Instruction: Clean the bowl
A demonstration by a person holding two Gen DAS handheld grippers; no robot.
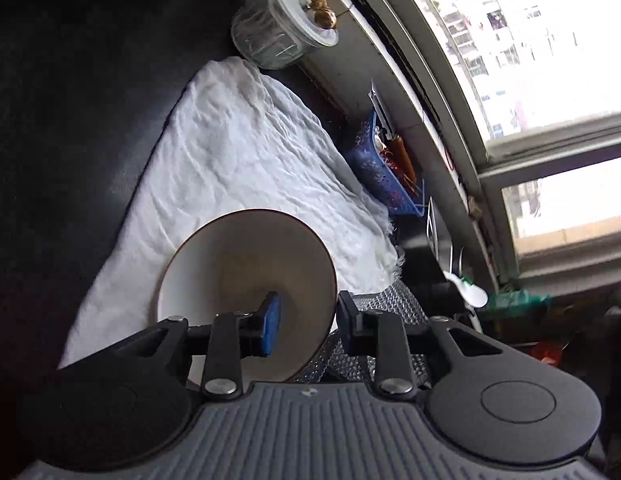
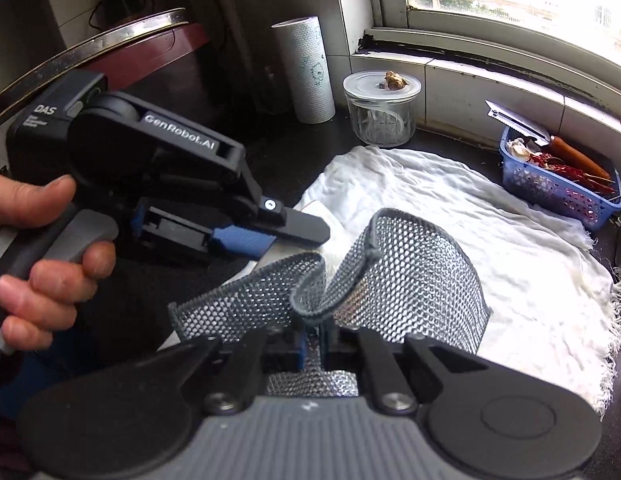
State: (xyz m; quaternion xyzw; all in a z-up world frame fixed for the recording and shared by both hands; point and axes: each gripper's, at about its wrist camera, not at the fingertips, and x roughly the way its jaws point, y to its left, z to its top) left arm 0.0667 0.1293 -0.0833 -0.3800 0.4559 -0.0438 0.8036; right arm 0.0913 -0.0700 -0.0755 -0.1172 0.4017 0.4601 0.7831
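Left hand-held gripper (image 1: 306, 322): clamped on the bowl (image 1: 246, 280) rim, above the white cloth (image 1: 238, 152).
Right hand-held gripper (image 2: 310, 344): pinched together on the mesh scrubber (image 2: 410, 276).
Counter (image 2: 278, 152) back edge: glass jar (image 2: 380, 108), blue basket (image 2: 558, 184).

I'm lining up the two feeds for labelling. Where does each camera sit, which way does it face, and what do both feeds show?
Left wrist: sits behind the left gripper, looking along its fingers at the bowl whose rim they straddle, with the white cloth beyond; only the gripper shows.
Right wrist: sits behind the right gripper, looking over the mesh scrubber it clamps; the person's left hand shows.
Shared: white cloth, glass jar, blue basket, window.
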